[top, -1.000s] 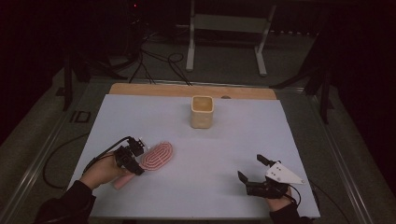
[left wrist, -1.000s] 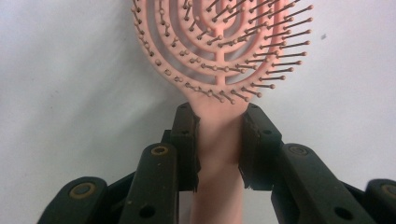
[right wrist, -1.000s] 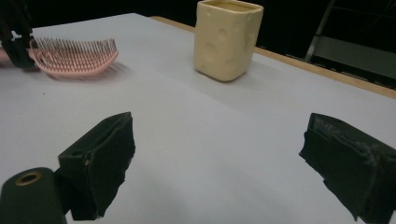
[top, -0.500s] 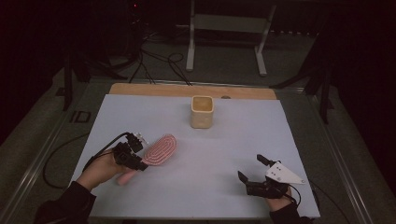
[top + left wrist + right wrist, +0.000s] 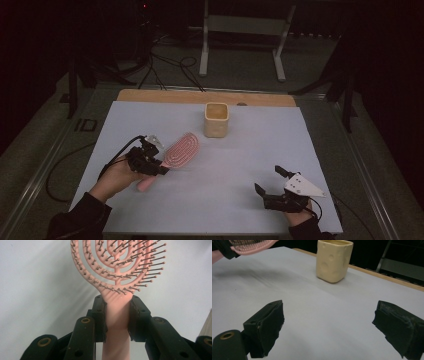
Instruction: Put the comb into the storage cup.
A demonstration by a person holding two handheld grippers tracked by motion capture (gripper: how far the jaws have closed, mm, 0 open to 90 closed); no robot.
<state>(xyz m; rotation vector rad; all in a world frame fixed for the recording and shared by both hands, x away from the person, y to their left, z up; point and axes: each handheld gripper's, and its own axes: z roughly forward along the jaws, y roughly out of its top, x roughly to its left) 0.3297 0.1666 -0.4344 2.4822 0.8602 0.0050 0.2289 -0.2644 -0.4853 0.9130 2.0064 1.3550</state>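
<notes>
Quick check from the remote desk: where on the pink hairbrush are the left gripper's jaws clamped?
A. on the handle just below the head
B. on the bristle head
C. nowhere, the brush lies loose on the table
A: in the left gripper view the left gripper has both jaws pressed on the handle of the hairbrush, just under its head.

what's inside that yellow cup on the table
Nothing that I can make out. The yellow cup stands open-topped; the high view shows a pale inner wall, but the bottom is hidden by its rim.

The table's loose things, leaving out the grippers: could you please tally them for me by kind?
Pink hairbrush: 1
Cream cup: 1
Total: 2
</notes>
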